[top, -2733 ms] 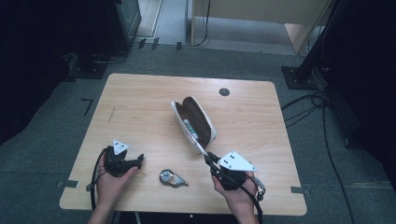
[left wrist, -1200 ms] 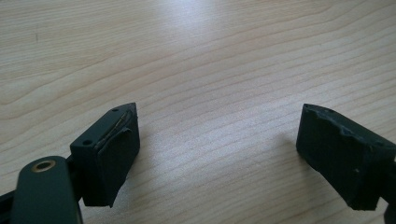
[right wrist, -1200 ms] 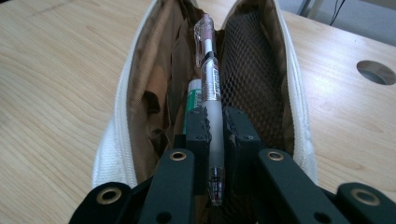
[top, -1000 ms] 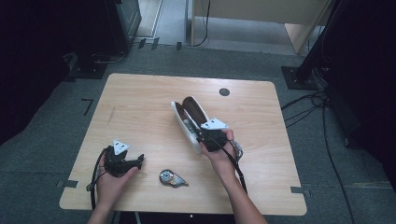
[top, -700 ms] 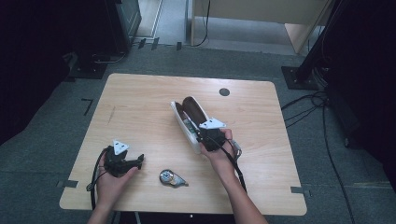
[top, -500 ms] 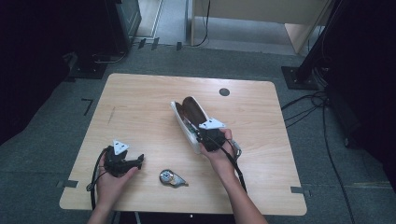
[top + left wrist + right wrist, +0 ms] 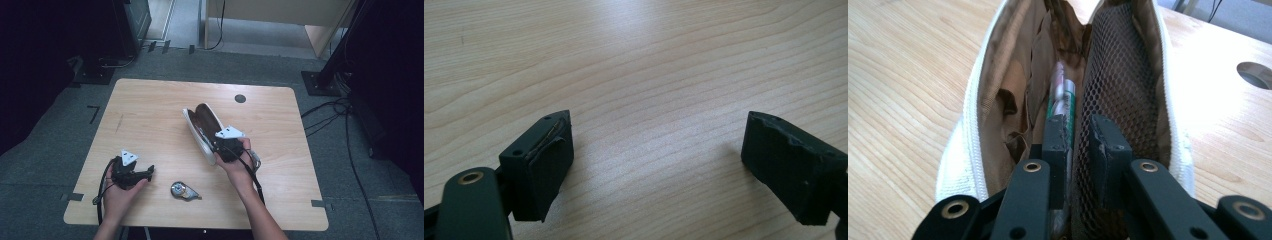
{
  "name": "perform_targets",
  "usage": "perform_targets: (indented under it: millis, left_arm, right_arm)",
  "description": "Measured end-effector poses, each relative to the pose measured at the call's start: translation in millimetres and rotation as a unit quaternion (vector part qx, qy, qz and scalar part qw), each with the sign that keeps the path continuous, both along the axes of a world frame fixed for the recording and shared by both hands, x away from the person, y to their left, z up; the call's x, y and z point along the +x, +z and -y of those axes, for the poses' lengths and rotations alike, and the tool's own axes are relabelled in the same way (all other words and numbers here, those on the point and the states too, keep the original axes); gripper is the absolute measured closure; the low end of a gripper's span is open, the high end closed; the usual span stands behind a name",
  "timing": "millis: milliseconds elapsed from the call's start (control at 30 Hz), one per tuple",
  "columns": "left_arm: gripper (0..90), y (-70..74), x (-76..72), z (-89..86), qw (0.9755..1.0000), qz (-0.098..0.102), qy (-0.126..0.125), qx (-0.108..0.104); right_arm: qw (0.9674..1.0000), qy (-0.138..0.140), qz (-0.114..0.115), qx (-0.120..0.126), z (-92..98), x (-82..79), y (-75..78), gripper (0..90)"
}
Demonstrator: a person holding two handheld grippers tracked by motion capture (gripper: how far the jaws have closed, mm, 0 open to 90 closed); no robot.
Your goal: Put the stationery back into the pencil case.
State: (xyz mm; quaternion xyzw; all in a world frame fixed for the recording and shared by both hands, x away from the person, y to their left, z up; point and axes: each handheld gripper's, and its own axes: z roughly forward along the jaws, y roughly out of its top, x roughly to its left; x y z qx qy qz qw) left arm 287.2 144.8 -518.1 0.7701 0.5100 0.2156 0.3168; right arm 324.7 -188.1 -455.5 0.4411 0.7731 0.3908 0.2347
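Dark floor surrounds a pale wooden table (image 7: 150, 115), and at the frame's centre lies an open pencil case (image 7: 200, 120), white outside, brown lining and mesh inside. The right gripper (image 7: 1079, 135) has reached into its near end; its jaws are nearly together around the mesh pocket wall, a green-and-white pen (image 7: 1063, 100) just ahead. Whether they actually pinch the mesh I cannot tell. Judging by this, something is being drawn out, calling for a firm grip and a lift. Earlier that gripper sat nearer the table's bottom edge. The left gripper (image 7: 654, 150), lower left, rests wide and empty beside a small tape measure (image 7: 184, 191).
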Motion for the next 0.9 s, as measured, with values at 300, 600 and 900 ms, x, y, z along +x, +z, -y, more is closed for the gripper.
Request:
perform_targets:
  millis: [300,600,900]
  left_arm:
    - [13.8,0.0,0.0,0.0,1.0,0.0,0.0,0.0]
    - [13.9,0.0,-0.1,0.0,1.0,0.0,0.001,0.0]
    - [15.5,0.4,-2.8,0.0,0.9999,0.003,-0.009,-0.007]
  right_arm:
    - [0.9995,0.016,0.023,0.013,6.9,-20.4,14.8,77.8]
    - [0.9979,0.046,0.034,0.032,13.6,-54.2,17.3,77.4]
    - [0.9941,0.09,0.015,0.059,13.7,-85.1,-7.9,77.4]
